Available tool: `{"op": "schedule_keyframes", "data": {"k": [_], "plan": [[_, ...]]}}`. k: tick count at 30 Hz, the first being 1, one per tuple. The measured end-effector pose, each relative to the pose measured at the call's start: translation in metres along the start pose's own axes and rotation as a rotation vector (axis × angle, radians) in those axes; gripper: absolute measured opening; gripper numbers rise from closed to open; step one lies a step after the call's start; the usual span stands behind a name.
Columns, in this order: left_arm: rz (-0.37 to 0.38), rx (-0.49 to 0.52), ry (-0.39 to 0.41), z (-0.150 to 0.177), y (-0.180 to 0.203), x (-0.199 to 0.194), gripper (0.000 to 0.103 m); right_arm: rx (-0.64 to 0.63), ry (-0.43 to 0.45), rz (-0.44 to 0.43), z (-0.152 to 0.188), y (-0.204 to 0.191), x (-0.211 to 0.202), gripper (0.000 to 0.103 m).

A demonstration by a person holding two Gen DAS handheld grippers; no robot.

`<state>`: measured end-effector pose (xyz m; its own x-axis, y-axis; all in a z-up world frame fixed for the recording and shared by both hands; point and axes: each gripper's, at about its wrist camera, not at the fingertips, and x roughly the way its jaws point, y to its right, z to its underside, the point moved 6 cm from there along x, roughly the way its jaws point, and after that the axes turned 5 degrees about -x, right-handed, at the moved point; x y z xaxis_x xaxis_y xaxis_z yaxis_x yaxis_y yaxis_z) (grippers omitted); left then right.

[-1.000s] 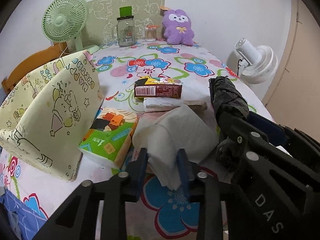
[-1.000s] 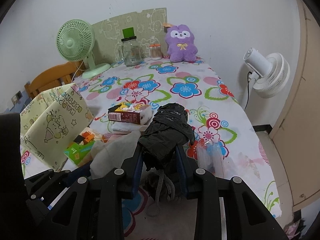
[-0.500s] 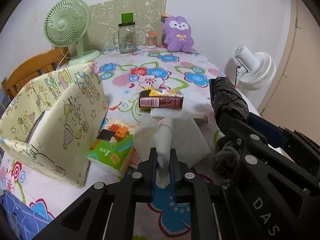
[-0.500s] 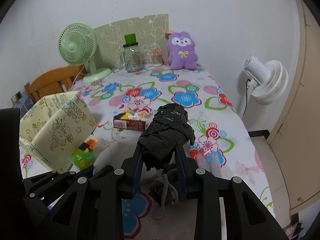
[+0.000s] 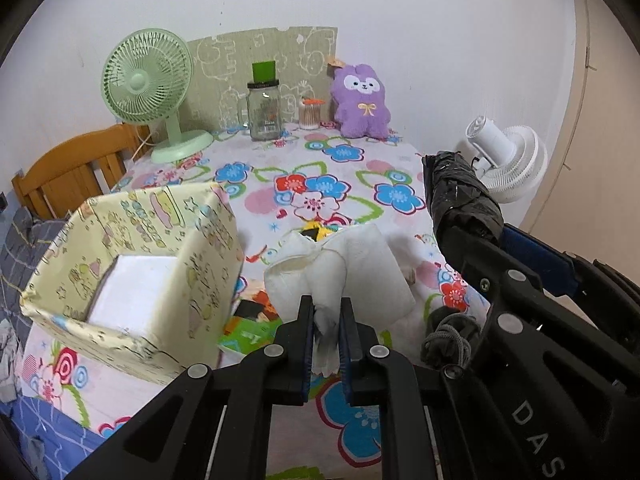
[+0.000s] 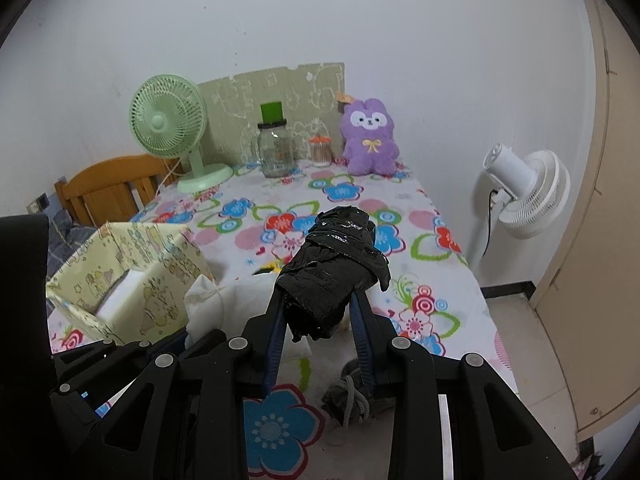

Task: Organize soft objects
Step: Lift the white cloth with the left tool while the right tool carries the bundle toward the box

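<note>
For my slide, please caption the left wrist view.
Left gripper pinching a white cloth above the flowered table.

Right claw [image 6: 319,312] clamped on black folded umbrella [image 6: 334,272], above floral tablecloth [image 6: 424,276]

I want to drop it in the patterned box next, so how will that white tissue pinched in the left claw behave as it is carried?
The white tissue is probably very floppy: it puckers where the left claw pinches it. It looks light, since a small pinch carries the whole sheet. Being thin, it could tear if snagged on the patterned box.
</note>
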<state>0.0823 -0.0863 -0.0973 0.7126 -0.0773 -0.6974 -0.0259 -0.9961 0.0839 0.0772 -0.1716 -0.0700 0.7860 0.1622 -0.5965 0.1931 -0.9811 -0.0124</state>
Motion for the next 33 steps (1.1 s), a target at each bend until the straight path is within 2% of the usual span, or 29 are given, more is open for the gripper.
{"op": "schedule_keyframes", "data": {"k": [18,33], "plan": [[-0.012,-0.004,0.058,-0.03,-0.027,-0.032,0.009,-0.031,0.055,-0.04,-0.038,-0.032,-0.028,0.035],[-0.054,-0.018,0.096,-0.05,-0.065,-0.038,0.009,-0.065,0.063,-0.109,-0.063,-0.07,-0.017,0.035]]}}
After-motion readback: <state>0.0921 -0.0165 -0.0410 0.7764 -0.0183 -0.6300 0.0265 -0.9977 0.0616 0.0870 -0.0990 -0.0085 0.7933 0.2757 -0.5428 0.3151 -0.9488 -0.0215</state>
